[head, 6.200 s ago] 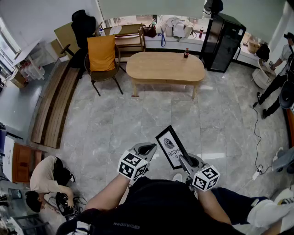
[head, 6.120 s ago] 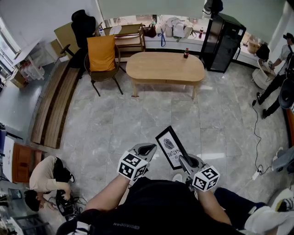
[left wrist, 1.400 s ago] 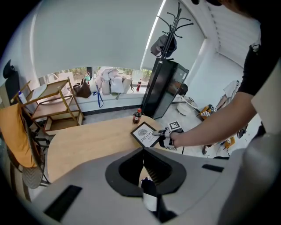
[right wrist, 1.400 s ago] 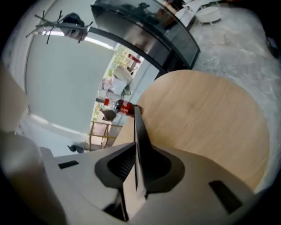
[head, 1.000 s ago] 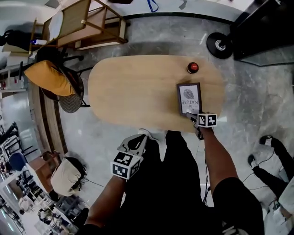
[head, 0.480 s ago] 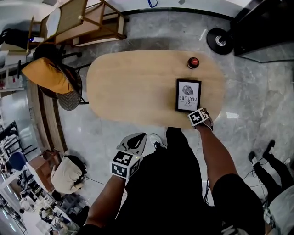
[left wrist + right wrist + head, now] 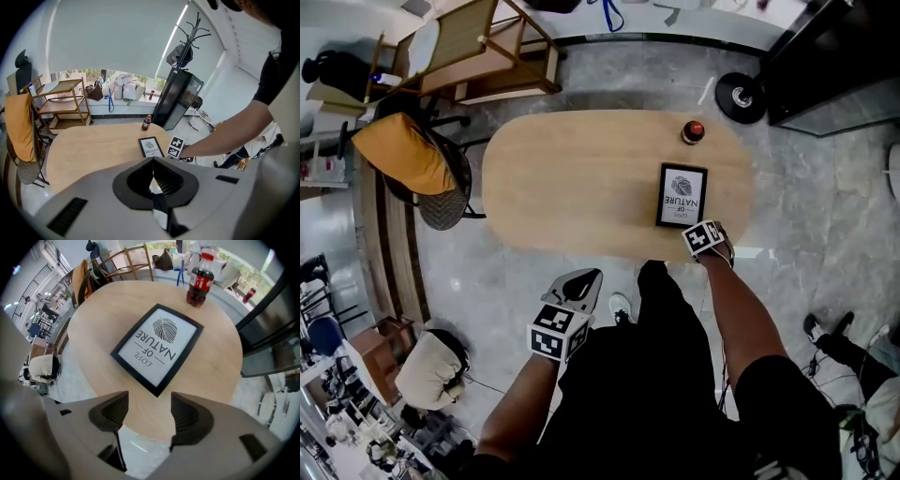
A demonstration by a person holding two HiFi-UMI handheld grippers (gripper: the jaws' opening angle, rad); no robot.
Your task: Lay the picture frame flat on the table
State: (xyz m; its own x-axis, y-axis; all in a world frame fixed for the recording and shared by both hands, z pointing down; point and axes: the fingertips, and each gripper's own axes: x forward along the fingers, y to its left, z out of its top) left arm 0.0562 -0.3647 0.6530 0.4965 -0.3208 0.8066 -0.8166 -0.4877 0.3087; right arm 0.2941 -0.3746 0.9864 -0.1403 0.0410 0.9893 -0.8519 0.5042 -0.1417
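The black picture frame (image 7: pixel 682 195) with a white print lies flat on the right end of the oval wooden table (image 7: pixel 572 187). It also shows large in the right gripper view as the frame (image 7: pixel 157 348), and small in the left gripper view as the frame (image 7: pixel 151 146). My right gripper (image 7: pixel 704 225) hovers just off the frame's near corner, open, with nothing between its jaws (image 7: pixel 149 414). My left gripper (image 7: pixel 578 286) hangs low beside the person's body, away from the table, its jaws closed together (image 7: pixel 152 180).
A cola bottle (image 7: pixel 694 130) with a red cap stands on the table beyond the frame, also seen as the bottle (image 7: pixel 199 282). A chair with an orange cover (image 7: pixel 408 159) sits at the table's left end. A black cabinet (image 7: pixel 825 56) stands at the far right.
Six seconds ago the right gripper held the frame away from the table. One second ago it was at the frame's near edge on the table; since then it has drawn back, open and apart from it.
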